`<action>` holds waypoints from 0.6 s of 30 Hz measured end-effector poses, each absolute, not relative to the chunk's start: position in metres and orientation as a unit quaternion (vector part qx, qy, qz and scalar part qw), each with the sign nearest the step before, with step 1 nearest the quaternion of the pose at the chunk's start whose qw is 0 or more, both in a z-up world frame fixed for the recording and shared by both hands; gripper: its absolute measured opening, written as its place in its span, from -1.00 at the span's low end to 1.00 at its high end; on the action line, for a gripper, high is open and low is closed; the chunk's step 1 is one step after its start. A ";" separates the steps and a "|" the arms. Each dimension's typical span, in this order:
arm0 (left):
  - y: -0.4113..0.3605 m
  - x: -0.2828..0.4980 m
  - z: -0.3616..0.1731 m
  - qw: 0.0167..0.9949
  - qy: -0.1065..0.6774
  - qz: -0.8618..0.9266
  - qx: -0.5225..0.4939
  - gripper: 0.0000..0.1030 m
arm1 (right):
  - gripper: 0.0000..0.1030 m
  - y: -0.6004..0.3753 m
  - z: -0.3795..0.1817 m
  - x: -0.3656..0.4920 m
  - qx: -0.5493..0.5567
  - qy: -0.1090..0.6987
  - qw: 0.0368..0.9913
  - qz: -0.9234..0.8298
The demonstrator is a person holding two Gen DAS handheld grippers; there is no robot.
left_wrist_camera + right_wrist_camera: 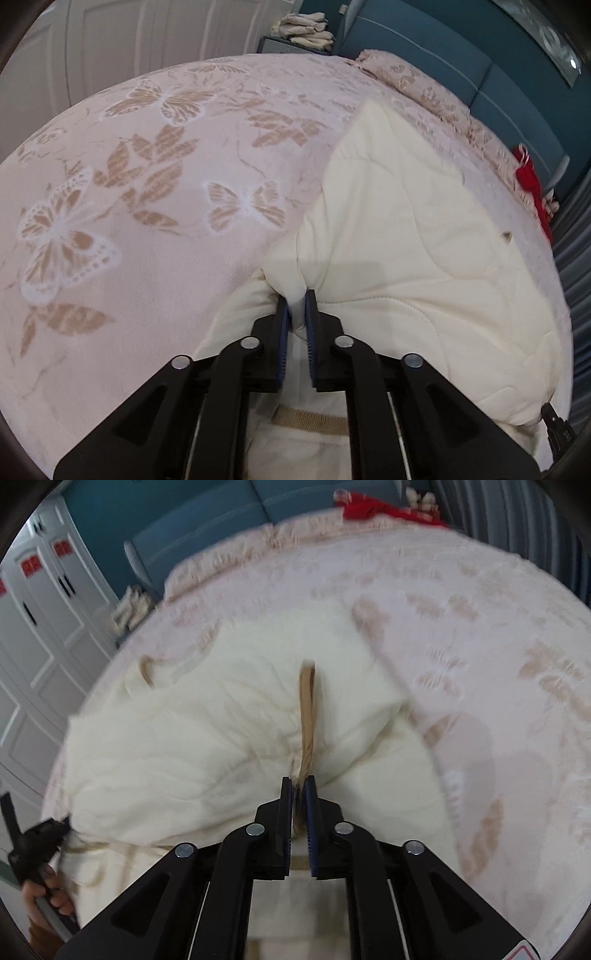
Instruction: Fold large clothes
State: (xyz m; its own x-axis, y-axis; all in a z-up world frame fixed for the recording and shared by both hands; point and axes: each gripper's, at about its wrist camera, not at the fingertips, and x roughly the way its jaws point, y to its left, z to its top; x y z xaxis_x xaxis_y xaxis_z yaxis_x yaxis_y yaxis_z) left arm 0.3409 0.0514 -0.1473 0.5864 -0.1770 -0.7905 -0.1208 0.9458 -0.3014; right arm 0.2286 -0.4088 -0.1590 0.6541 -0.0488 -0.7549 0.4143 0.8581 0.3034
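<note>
The cream quilted garment [406, 236] lies bunched on the butterfly-patterned bed [147, 166]. The left claw [300, 314] pinches a white fold of it; the right claw [299, 794] pinches what looks like its tan strap [308, 709].

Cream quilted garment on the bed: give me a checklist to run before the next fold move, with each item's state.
1. Left tongs pinching the cream garment: ok.
2. Right tongs pinching the garment at its tan strap: ok.
3. Garment lying flat: not ok, bunched at both grips.
4. Bedspread beside it free for the fold: ok.
5. Red cloth away from the garment: ok.
6. Sleeves tucked in: cannot tell.
</note>
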 end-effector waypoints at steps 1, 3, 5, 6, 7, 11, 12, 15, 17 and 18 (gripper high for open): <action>0.057 0.335 -0.136 0.880 0.445 -0.008 -0.166 -0.63 | -0.77 -0.405 -0.144 0.223 0.221 0.378 0.890 -0.127; 0.066 0.323 -0.111 0.896 0.415 -0.004 -0.160 -0.34 | -0.76 -0.394 -0.122 0.218 0.197 0.361 0.904 -0.120; 0.072 0.310 -0.081 0.912 0.380 -0.012 -0.156 -0.25 | -0.75 -0.379 -0.104 0.219 0.182 0.348 0.915 -0.094; 0.068 0.309 -0.071 0.915 0.373 -0.017 -0.151 -0.25 | -0.76 -0.371 -0.101 0.223 0.178 0.352 0.915 -0.083; 0.061 0.313 -0.065 0.914 0.377 -0.032 -0.146 -0.26 | -0.76 -0.361 -0.100 0.232 0.173 0.364 0.913 -0.070; 0.020 0.339 -0.076 0.900 0.414 -0.074 -0.114 -0.25 | -0.77 -0.325 -0.120 0.264 0.164 0.401 0.901 -0.036; 0.011 0.343 -0.083 0.897 0.423 -0.075 -0.105 -0.25 | -0.77 -0.318 -0.127 0.272 0.161 0.412 0.896 -0.030; -0.007 0.356 -0.114 0.886 0.453 -0.064 -0.081 -0.26 | -0.77 -0.309 -0.152 0.288 0.157 0.443 0.882 -0.027; -0.008 0.359 -0.131 0.881 0.462 -0.057 -0.080 -0.25 | -0.84 -0.306 -0.167 0.295 0.152 0.458 0.875 -0.033; -0.009 0.359 -0.138 0.881 0.464 -0.054 -0.079 -0.24 | -0.93 -0.306 -0.173 0.297 0.151 0.461 0.874 -0.036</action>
State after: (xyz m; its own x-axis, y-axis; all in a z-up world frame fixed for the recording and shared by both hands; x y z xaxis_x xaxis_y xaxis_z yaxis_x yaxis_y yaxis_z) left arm 0.3594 -0.0088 -0.1377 0.5640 -0.1687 -0.8083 0.0227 0.9817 -0.1891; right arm 0.2973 -0.3059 -0.1735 0.5719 0.0768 -0.8167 0.2025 0.9515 0.2314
